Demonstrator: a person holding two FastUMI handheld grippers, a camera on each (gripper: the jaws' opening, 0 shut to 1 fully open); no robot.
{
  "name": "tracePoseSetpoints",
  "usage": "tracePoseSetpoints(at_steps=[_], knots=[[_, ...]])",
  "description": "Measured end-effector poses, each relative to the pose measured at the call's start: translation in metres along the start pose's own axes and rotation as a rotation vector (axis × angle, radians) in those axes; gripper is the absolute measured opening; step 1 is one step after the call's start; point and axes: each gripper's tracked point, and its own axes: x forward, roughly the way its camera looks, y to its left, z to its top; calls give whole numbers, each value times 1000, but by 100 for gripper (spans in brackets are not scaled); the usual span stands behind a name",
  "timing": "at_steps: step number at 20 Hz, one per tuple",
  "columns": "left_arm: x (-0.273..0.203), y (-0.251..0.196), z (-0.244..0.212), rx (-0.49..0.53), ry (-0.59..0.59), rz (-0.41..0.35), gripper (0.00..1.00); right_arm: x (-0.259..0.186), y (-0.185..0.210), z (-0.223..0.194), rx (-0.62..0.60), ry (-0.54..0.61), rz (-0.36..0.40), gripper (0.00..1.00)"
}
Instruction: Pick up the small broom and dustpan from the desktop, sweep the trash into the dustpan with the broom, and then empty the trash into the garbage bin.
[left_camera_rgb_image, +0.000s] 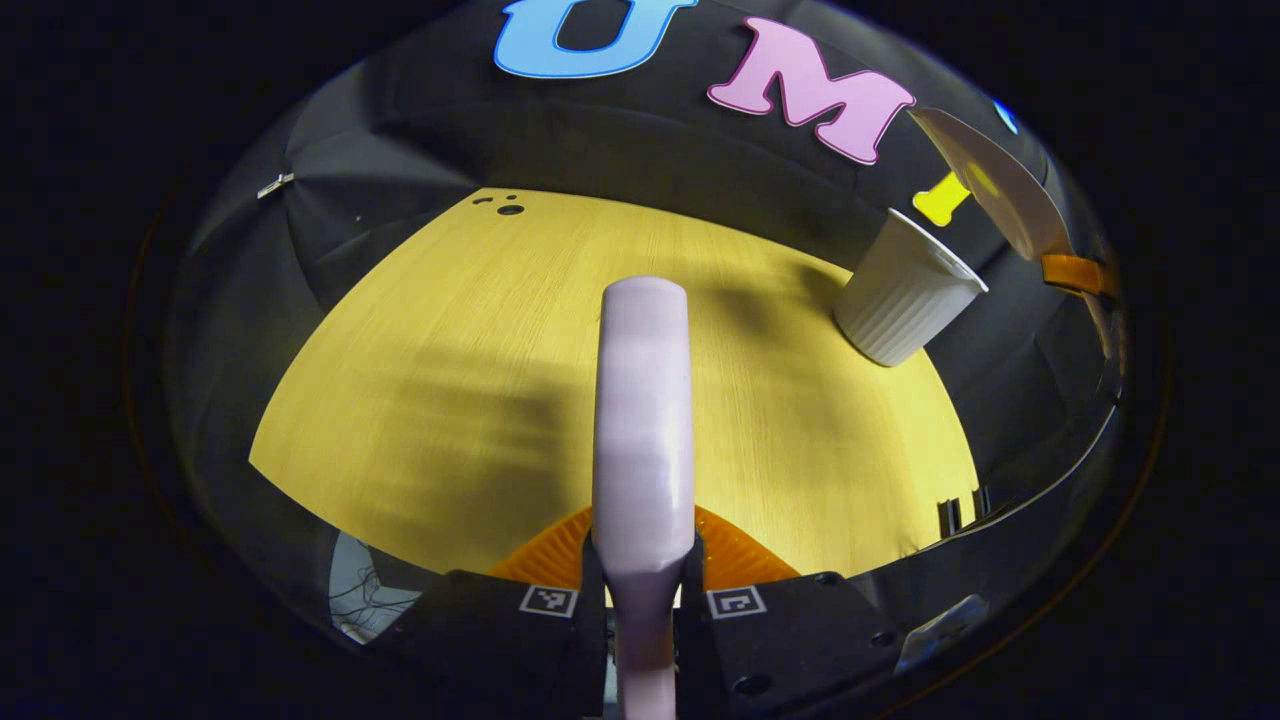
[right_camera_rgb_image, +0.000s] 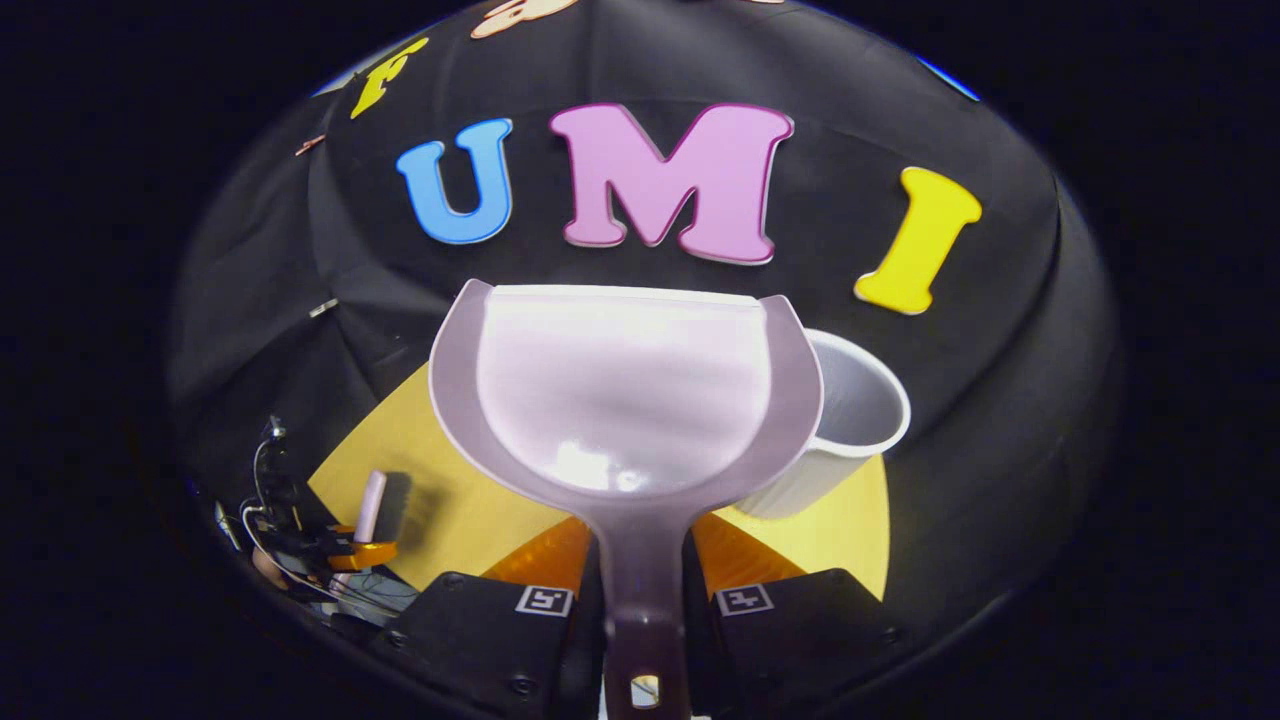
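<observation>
**Broom and dustpan both in my grip**

Left gripper view: my left gripper (left_camera_rgb_image: 643, 590) is clamped on the broom (left_camera_rgb_image: 643, 410), both fingers pressing its handle, above the yellow desktop (left_camera_rgb_image: 420, 400). The garbage bin (left_camera_rgb_image: 905, 300) stands at two o'clock (white, ribbed).

Right gripper view: my right gripper (right_camera_rgb_image: 645, 600) squeezes the dustpan (right_camera_rgb_image: 625, 400) by its handle, pan raised, bin just behind at three o'clock.

The garbage bin (left_camera_rgb_image: 908, 302) stands on the desktop (left_camera_rgb_image: 480, 400) at its far right. The dustpan (right_camera_rgb_image: 620, 400) hangs just left of it. The broom (right_camera_rgb_image: 372, 505) is far left.
</observation>
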Motion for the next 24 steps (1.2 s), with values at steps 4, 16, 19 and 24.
tracePoseSetpoints(at_steps=[4,16,19,24], knots=[[-2,-3,-11,0,7,-5,33,9,0,-22,31,68,51,37],[88,17,12,48,128,97,32,75,-6,-124,58,359,3,37],[120,24,21,80,171,123,34,88,-15,-137,23,410,-42,37],[147,23,20,206,250,159,36,92,-14,-139,49,453,-13,37]])
